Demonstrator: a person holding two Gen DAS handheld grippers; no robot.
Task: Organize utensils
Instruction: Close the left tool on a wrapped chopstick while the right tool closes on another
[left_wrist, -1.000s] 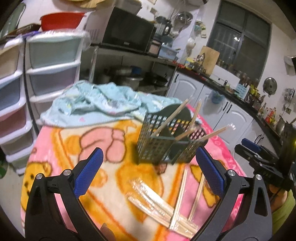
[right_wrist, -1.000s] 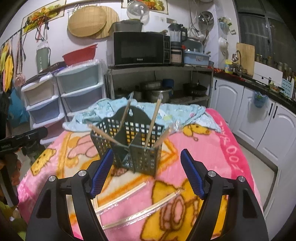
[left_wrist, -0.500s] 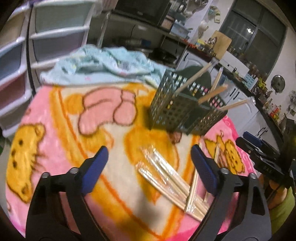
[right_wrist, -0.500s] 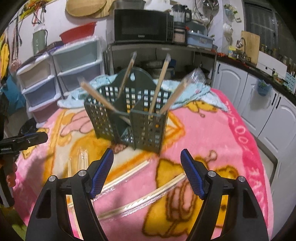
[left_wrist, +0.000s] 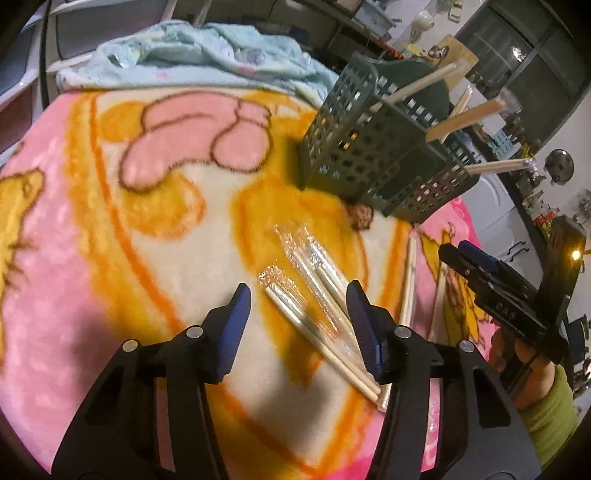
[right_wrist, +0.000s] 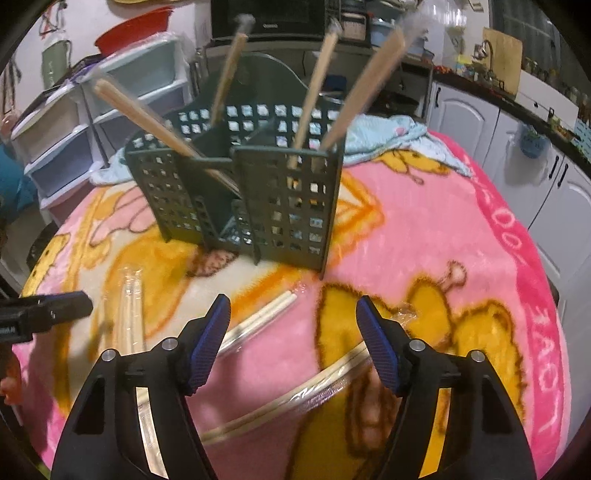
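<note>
A dark green utensil basket (left_wrist: 373, 162) stands on the pink cartoon blanket (left_wrist: 110, 229), with several wrapped chopstick pairs upright in it; it also shows in the right wrist view (right_wrist: 258, 199). Several wrapped chopstick pairs (left_wrist: 317, 295) lie flat on the blanket. My left gripper (left_wrist: 299, 299) is open, low over them, fingers on either side. My right gripper (right_wrist: 293, 314) is open above two other wrapped pairs (right_wrist: 258, 321), one pair (right_wrist: 295, 395) nearer the camera. The right gripper also shows in the left wrist view (left_wrist: 491, 284).
A crumpled light blue cloth (left_wrist: 199, 55) lies at the blanket's far edge behind the basket. Plastic drawers (right_wrist: 74, 122) stand to the left, white cabinets (right_wrist: 517, 147) to the right. The table's edge drops off on the right.
Both grippers have dropped and moved forward toward the blanket. The left one has come down over the flat chopsticks and narrowed somewhat. The right one has closed in on the basket.
</note>
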